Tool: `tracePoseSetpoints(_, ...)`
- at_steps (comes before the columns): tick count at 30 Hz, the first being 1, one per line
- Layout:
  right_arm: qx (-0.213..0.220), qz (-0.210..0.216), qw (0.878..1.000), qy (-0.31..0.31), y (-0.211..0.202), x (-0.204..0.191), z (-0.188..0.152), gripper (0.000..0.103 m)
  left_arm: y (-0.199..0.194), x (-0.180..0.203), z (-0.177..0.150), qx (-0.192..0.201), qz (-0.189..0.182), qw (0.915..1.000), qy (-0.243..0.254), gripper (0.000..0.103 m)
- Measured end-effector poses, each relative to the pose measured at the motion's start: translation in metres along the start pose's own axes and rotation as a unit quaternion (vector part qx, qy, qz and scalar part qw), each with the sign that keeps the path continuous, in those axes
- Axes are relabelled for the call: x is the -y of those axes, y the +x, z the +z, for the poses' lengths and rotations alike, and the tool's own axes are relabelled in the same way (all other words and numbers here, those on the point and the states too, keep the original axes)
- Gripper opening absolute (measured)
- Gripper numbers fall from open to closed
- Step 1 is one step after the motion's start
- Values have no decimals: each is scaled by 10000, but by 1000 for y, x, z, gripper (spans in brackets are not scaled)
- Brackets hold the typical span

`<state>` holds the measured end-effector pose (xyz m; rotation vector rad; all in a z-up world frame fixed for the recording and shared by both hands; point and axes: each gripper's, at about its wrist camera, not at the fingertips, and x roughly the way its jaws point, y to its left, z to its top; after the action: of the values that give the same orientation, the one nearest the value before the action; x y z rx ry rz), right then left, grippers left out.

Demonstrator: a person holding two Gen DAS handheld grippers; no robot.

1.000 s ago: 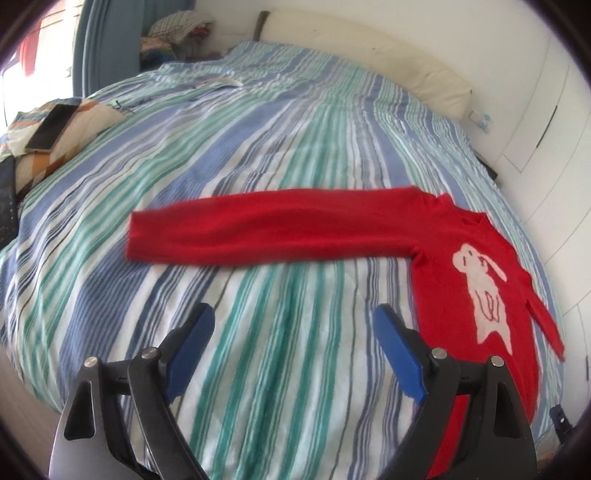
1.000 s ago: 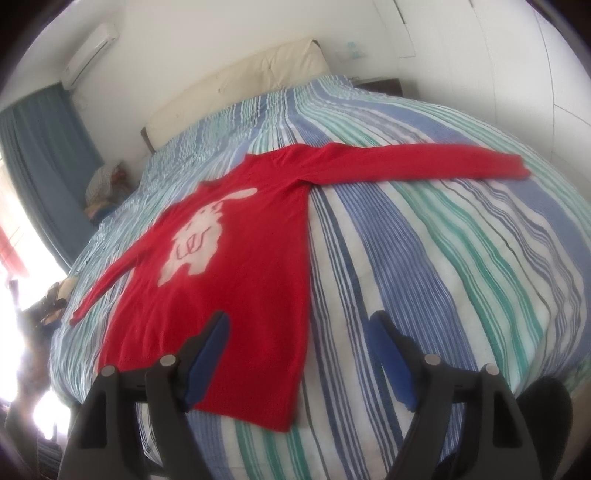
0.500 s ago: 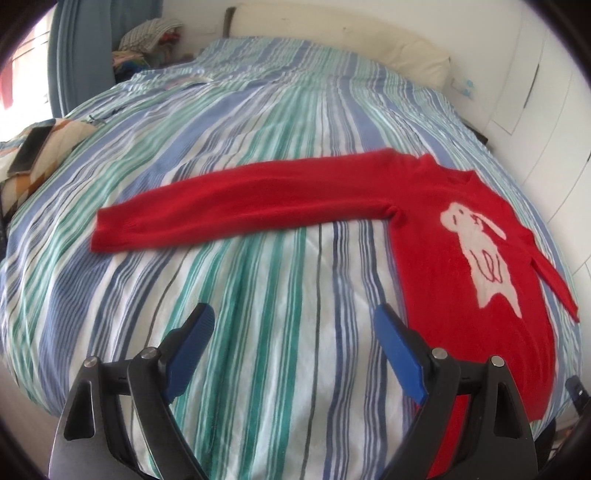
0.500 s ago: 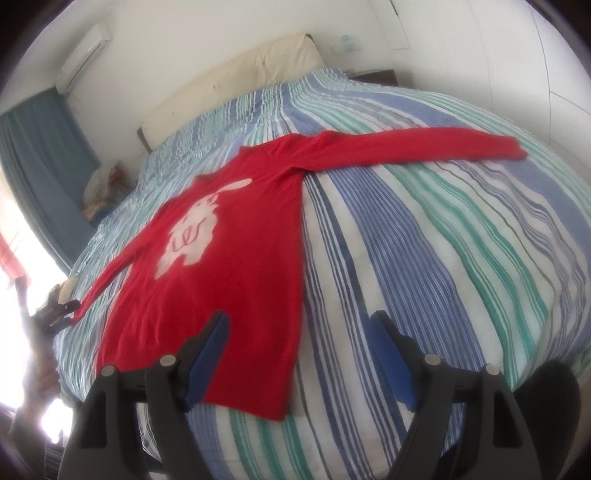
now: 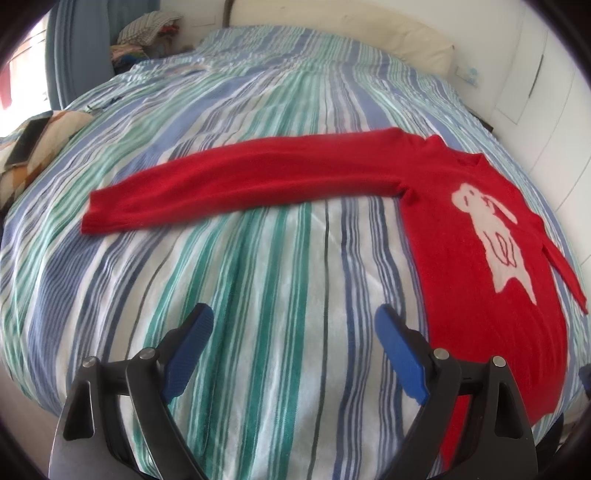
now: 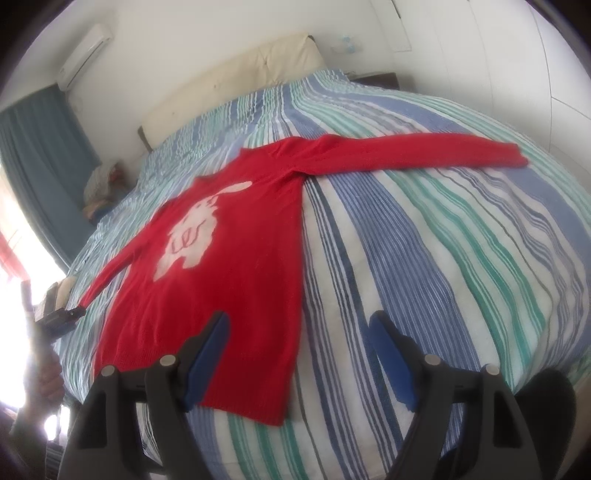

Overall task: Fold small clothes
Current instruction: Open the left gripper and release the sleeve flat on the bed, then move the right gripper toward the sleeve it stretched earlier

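Observation:
A red sweater point(image 5: 476, 295) with a white rabbit on its chest lies flat, front up, on the striped bedspread point(image 5: 280, 258). One long sleeve point(image 5: 240, 177) stretches out to the left in the left wrist view. My left gripper point(image 5: 293, 321) hangs open over bare bedspread, nearer than that sleeve and left of the sweater's body. In the right wrist view the sweater point(image 6: 229, 258) spreads across the left and middle, its other sleeve point(image 6: 424, 151) reaching right. My right gripper point(image 6: 299, 325) is open above the hem corner, holding nothing.
A cream headboard point(image 6: 236, 74) stands at the far end of the bed. A phone point(image 5: 27, 142) rests on a patterned cushion at the left. Piled clothes point(image 5: 147, 33) and a blue curtain point(image 6: 37, 155) lie beyond. A person's hand point(image 6: 44, 384) shows at the left edge.
The left gripper has sunk closer to the bed and rolled a little, so the sleeve now slants and sits higher in its view. The right gripper has barely moved. Both stay open.

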<state>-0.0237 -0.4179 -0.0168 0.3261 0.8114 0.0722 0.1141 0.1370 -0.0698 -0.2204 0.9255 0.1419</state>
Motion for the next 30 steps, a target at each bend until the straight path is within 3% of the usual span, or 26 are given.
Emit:
tracePoseSetpoints(3,-29,-1,9999,-151,0,-2,4,77,-1,-3,-1,-21,-11,10000,-30,90)
tracePoseSetpoints(7,-83,6,9967,-807,1,-10,28,77,-15,-3,16,280,32,9996,14,91)
tracePoseSetpoints(11,35,-42,9894,-1452,10,-13,84,77,-18,-4,39,511,-1,9986,-119,92)
tracePoseSetpoints(15,89,-154,9867,-1614,39,-6,151,78,-2,2,48,480,88,9986,-183,93)
tracePoseSetpoints(18,-42,-60,9901,-1404,73,-1,193,78,18,6,43,314,194,9992,-147,93)
tracePoseSetpoints(22,-509,492,9956,-611,125,12,223,78,46,2,26,90,539,9985,-47,93)
tracePoseSetpoints(24,-806,553,9947,-330,152,24,221,78,53,-4,18,56,561,9984,-86,94)
tracePoseSetpoints(26,-984,319,9945,-147,169,43,210,78,50,-7,14,176,503,9985,-108,95)
tracePoseSetpoints(30,-1033,36,9936,459,159,100,181,78,50,-8,11,206,477,9986,-68,98)
